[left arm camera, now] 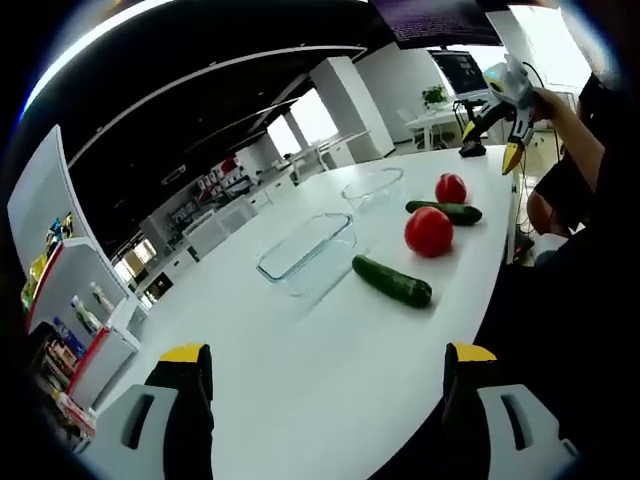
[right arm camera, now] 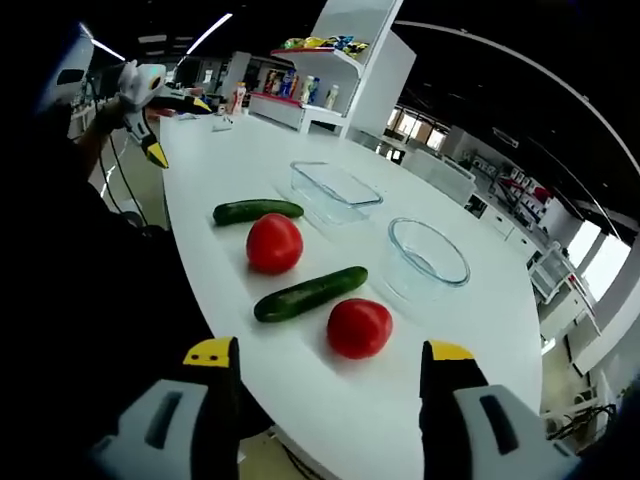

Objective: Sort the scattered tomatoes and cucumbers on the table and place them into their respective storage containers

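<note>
Two red tomatoes [left arm camera: 429, 231] [left arm camera: 451, 188] and two green cucumbers [left arm camera: 392, 280] [left arm camera: 445, 211] lie loose on the white table [left arm camera: 300, 370]. Beside them stand a rectangular glass container [left arm camera: 305, 250] and a round glass bowl [left arm camera: 372, 185], both with nothing in them. My left gripper [left arm camera: 328, 360] hovers open over the near table end, well short of the produce. In the right gripper view the tomatoes [right arm camera: 274, 243] [right arm camera: 359, 327], cucumbers [right arm camera: 257, 211] [right arm camera: 310, 293], container [right arm camera: 335, 192] and bowl [right arm camera: 428, 255] appear from the other end. My right gripper [right arm camera: 330, 355] is open, just before the nearest tomato.
The table edge [right arm camera: 190, 260] curves along the person's dark clothing [right arm camera: 90, 300]. A white shelf with packaged goods [right arm camera: 320, 75] stands past the far end. The left gripper [right arm camera: 150, 95] and the right gripper [left arm camera: 505, 100] each appear in the opposite view, held up off the table.
</note>
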Tool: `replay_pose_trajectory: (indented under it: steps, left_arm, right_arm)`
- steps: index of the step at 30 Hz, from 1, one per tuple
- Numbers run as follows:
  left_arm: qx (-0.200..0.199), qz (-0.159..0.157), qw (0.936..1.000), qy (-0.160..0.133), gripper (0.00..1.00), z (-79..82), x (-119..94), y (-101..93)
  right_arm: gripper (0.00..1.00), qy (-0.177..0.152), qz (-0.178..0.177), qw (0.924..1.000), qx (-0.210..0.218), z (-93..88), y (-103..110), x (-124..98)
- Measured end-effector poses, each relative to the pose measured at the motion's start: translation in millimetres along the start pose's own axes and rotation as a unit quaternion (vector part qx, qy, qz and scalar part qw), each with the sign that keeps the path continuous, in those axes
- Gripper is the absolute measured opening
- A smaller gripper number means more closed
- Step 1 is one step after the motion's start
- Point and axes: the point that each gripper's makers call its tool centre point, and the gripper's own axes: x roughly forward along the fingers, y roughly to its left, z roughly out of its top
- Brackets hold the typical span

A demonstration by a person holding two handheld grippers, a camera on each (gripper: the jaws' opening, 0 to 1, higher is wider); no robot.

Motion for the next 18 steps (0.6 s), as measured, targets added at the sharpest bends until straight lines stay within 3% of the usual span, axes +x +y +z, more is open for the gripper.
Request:
replay_pose_trajectory:
  steps: [6,9,12,16,18]
  left_arm:
    - [-0.012,-0.004,0.9999,0.001,0.95,-2.4,1,-3.6]
    - [-0.043,-0.026,0.9987,0.003,0.95,1.5,4,-13.0]
    - [-0.082,-0.013,0.9965,0.005,0.95,3.9,9,-6.4]
    - [-0.067,-0.007,0.9977,-0.006,0.95,10.1,13,-7.3]
    - [-0.066,-0.022,0.9974,-0.019,0.95,16.9,16,-15.5]
  right_arm:
    - [0.70,0.002,0.005,1.0000,-0.002,-0.1,2,1]
    - [0.70,0.008,0.002,1.0000,-0.003,-2.1,0,0]
    - [0.71,0.005,-0.003,1.0000,0.001,-0.3,-3,-1]
    - [0.72,0.002,-0.003,1.0000,0.006,1.5,-3,-1]
    - [0.72,0.003,-0.003,1.0000,0.004,1.1,-3,0]
